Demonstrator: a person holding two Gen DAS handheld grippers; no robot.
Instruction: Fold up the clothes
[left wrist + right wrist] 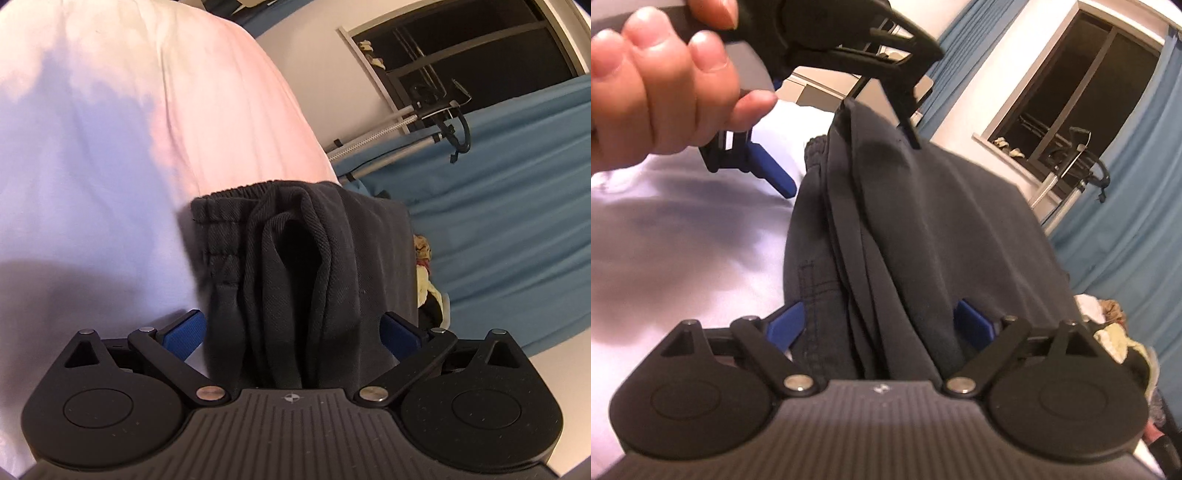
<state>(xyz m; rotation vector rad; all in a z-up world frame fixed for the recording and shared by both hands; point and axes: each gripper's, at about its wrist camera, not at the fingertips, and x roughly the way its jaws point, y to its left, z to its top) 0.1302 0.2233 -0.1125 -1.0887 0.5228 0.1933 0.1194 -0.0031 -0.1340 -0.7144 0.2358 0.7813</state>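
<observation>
A dark grey garment (314, 258) with an elastic waistband lies folded in a thick bundle on the white bedsheet (92, 184). My left gripper (293, 328) is open wide, its blue pads (184, 328) standing on either side of the bundle's near end without squeezing it. In the right wrist view the same garment (923, 221) runs away from the camera. My right gripper (881, 321) is open too and straddles the bundle's near end. At the far end a hand (657, 81) holds the left gripper (853, 168), its fingers (772, 170) spread around the cloth.
Blue curtains (517, 221) hang to the right beside a dark window (1071, 92) with a metal stand (436, 107) in front of it. A small heap of light and dark cloths (1119, 332) lies past the garment's right edge. The bed's edge runs along the right.
</observation>
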